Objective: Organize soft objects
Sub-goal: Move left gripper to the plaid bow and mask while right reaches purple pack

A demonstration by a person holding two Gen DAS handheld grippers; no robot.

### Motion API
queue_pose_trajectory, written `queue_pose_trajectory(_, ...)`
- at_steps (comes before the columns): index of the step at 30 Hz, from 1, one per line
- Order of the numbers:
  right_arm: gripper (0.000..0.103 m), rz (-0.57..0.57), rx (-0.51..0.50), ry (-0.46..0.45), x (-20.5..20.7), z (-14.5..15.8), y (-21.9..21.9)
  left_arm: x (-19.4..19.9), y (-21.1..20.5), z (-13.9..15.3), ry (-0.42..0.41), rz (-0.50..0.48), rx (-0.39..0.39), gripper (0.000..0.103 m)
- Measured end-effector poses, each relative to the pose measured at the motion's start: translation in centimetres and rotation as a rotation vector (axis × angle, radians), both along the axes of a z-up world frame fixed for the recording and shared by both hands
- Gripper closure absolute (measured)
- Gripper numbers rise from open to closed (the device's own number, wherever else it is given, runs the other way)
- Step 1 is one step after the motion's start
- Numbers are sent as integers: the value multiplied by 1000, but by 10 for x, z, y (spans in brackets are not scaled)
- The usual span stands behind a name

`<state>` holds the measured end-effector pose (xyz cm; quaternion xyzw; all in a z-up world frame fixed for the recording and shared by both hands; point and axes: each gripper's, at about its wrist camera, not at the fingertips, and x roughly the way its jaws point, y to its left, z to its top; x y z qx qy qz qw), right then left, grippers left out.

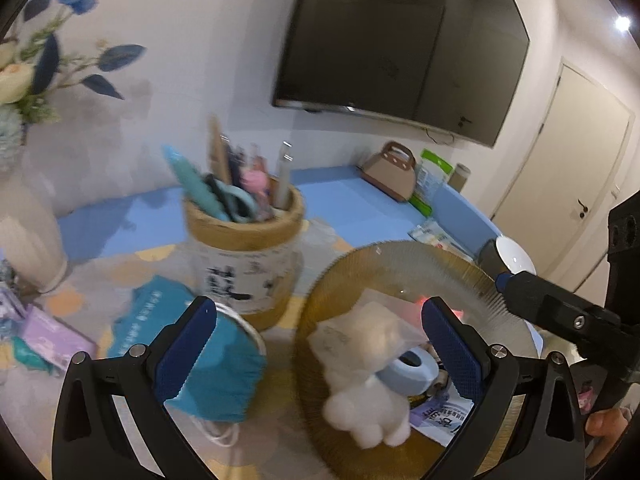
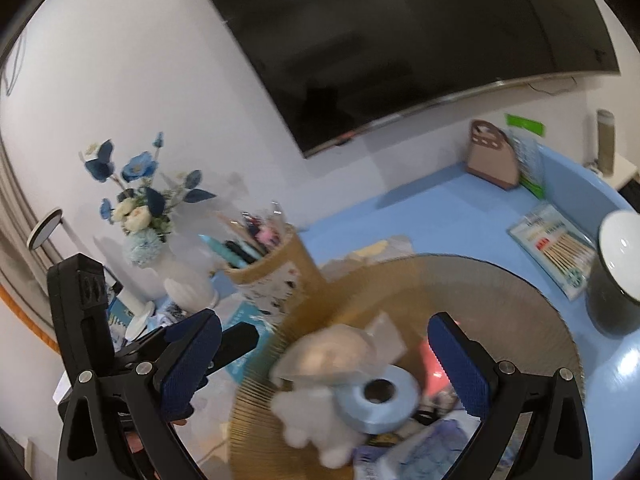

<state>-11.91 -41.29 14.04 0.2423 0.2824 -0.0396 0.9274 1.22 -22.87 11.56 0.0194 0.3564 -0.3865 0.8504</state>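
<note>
Both grippers' fingers gape wide over the basket (plush toy, apparently bagged, blue tape roll), pen holder behind.

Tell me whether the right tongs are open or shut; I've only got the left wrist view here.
Observer: Open, gripping nothing. The right tongs frame the white plush toy.
Operator: What's that flat pack past the basket?
Observer: A pack of cotton swabs, lying on the blue table.
Operator: Anything left of the flower vase?
Observer: Yes, a round white-rimmed disc on a stand stands left of the flower vase.
</note>
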Motion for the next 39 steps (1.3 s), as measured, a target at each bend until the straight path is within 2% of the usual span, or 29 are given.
queue_pose_trajectory(7,0,76,-18,-58,19,28,42,26,66,19,-36,136,-10,1)
queue_pose_trajectory(12,0,159,-32,-77,46,40,90,53,141,28,-38,284,-29,1)
queue_pose_trajectory(17,0,241,-31,-69,79,38,139,83,218,24,-41,445,-1,1)
queue_pose_trajectory(22,0,323,-23,-47,116,31,189,109,276,7,-13,566,26,1)
queue_pose_trajectory(26,0,395,-46,-15,147,15,230,132,305,-17,37,619,34,1)
queue_pose_trajectory(29,0,437,-77,41,169,-13,256,145,312,-35,52,647,66,1)
queue_pose_trajectory(37,0,407,-70,159,209,-82,272,178,310,-72,83,660,89,2)
queue_pose_trajectory(38,0,404,-73,169,212,-88,271,179,308,-75,70,652,89,3)
queue_pose_trajectory(39,0,398,-81,177,215,-93,270,181,305,-77,58,642,97,9)
